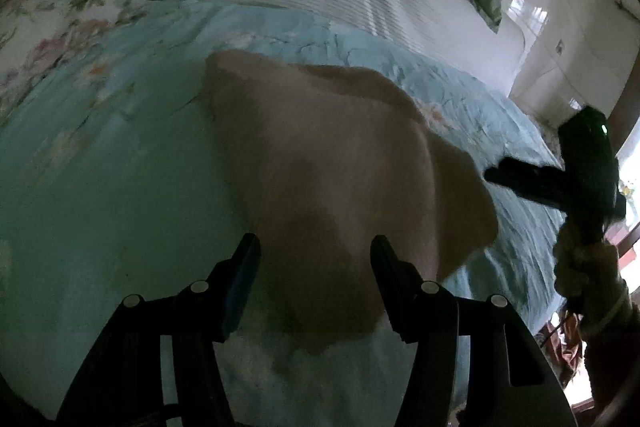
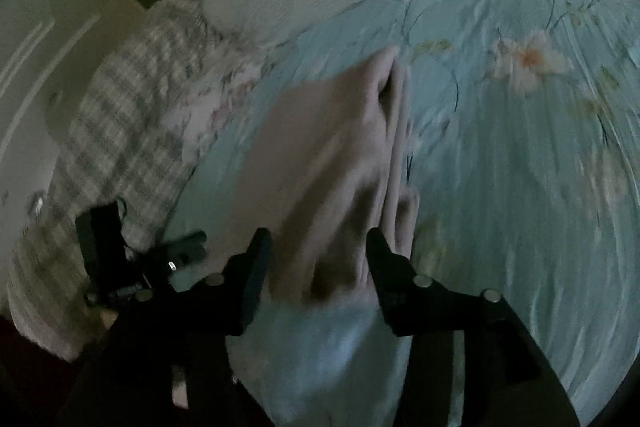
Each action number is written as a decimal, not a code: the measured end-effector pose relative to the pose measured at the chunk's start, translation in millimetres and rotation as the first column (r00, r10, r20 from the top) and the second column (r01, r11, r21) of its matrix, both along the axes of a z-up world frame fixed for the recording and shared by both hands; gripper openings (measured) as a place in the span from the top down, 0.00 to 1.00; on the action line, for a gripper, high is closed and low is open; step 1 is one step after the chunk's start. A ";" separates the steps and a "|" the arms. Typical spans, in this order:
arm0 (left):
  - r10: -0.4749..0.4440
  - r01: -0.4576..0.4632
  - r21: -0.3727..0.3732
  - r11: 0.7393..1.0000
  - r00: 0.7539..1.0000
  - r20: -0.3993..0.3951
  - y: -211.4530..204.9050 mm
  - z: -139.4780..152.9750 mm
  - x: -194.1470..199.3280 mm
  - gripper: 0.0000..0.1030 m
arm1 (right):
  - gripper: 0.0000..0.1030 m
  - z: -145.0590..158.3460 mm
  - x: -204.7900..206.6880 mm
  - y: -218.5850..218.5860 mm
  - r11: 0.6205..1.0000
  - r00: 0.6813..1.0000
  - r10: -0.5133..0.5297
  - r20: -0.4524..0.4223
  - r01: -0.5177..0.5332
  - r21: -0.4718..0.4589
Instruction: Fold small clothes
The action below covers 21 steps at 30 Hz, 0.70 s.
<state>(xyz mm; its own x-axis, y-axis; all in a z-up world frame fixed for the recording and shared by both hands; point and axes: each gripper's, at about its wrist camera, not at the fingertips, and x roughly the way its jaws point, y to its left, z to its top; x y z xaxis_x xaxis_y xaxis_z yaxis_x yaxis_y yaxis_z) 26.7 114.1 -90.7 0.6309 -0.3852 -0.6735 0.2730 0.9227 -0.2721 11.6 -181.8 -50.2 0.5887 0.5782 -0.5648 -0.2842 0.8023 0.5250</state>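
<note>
The left hand-held gripper (image 1: 316, 247) stands partly open with its jaws either side of the near part of the beige garment (image 1: 332, 163), not pressing on it. The right hand-held gripper (image 2: 320, 241) is likewise partly open, gripping nothing, over the garment's layered fold edge (image 2: 394, 147). The garment lies on the bed's floral bedspread (image 1: 100, 167). Risk: with nothing clamped, the stacked layers may slide apart, or a jaw may catch only the top layer and undo the fold.

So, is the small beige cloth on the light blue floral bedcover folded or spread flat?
Partly folded: the beige cloth shows stacked layers along its right edge, on the light blue floral bedcover.
</note>
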 end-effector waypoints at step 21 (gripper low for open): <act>0.097 -0.083 0.191 0.978 0.993 -0.065 -31.4 -39.8 -19.5 0.88 | 0.94 0.2 17.1 27.3 0.890 0.995 0.095 -0.020 -0.094 -0.447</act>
